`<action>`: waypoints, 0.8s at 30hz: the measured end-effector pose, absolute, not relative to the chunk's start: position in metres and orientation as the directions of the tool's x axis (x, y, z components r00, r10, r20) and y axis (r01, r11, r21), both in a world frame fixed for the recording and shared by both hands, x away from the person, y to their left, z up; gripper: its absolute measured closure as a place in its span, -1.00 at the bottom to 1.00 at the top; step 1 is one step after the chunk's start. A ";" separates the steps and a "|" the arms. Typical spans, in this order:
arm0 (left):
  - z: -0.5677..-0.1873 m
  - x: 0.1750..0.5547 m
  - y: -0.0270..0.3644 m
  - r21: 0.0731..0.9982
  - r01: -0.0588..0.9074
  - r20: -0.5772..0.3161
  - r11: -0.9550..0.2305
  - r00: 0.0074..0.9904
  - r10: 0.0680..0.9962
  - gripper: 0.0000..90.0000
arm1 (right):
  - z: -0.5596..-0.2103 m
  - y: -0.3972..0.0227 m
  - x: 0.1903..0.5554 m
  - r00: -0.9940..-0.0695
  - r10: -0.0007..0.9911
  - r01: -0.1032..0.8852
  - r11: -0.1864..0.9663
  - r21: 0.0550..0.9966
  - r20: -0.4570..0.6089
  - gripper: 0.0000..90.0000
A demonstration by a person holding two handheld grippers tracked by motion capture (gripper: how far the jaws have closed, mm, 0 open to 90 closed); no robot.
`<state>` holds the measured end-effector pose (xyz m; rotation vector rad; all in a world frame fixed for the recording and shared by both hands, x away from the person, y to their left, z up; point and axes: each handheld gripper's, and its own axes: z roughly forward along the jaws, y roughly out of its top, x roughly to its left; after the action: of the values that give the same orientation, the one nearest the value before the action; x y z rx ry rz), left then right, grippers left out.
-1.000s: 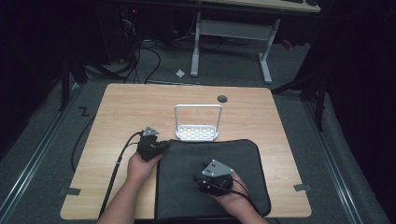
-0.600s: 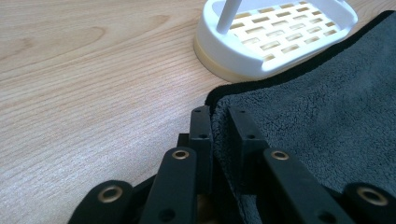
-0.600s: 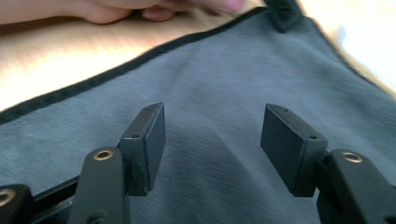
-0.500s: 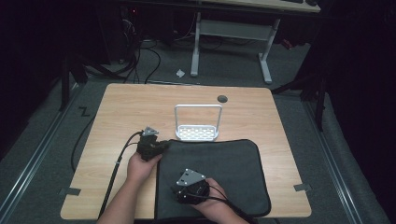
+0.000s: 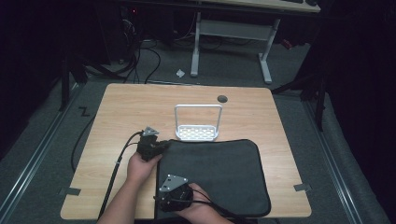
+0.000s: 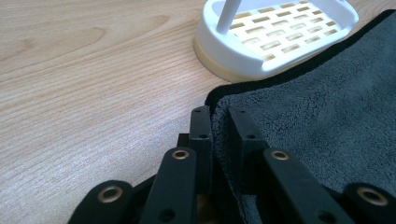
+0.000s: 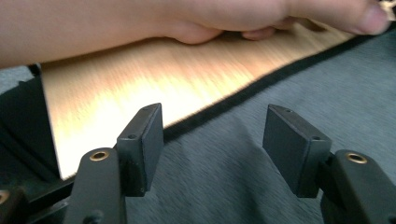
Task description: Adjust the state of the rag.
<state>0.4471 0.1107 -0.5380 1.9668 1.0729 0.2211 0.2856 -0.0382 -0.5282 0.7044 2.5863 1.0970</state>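
Across the near half of the light wooden table (image 5: 116, 107) lies the dark grey plush cloth mat (image 5: 219, 172), soft, limp and light; I'd take it by corners. My left gripper (image 6: 219, 119) is clenched on its far-left corner. My right gripper (image 7: 212, 140), jaws just spread with nothing pinched, has slid left toward the near-left edge.
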 end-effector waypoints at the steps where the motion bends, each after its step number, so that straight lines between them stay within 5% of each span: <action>1: -0.538 0.447 0.111 0.755 0.602 -0.231 -0.259 0.614 0.755 0.79 | -0.528 -0.036 0.286 -0.856 0.516 0.338 0.602 0.723 -0.030 -0.16; 12: -0.538 0.447 0.111 0.754 0.603 -0.233 -0.258 0.614 0.754 0.79 | -0.533 -0.033 0.284 -0.858 0.513 0.348 0.616 0.707 -0.024 -0.20; 24: -0.538 0.447 0.111 0.754 0.605 -0.236 -0.256 0.613 0.754 0.78 | -0.532 -0.041 0.283 -0.855 0.515 0.328 0.625 0.709 -0.059 0.29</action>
<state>0.4473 0.1112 -0.5380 1.9643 1.0756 0.2150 0.2829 -0.0409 -0.5321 0.6868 2.5929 1.0550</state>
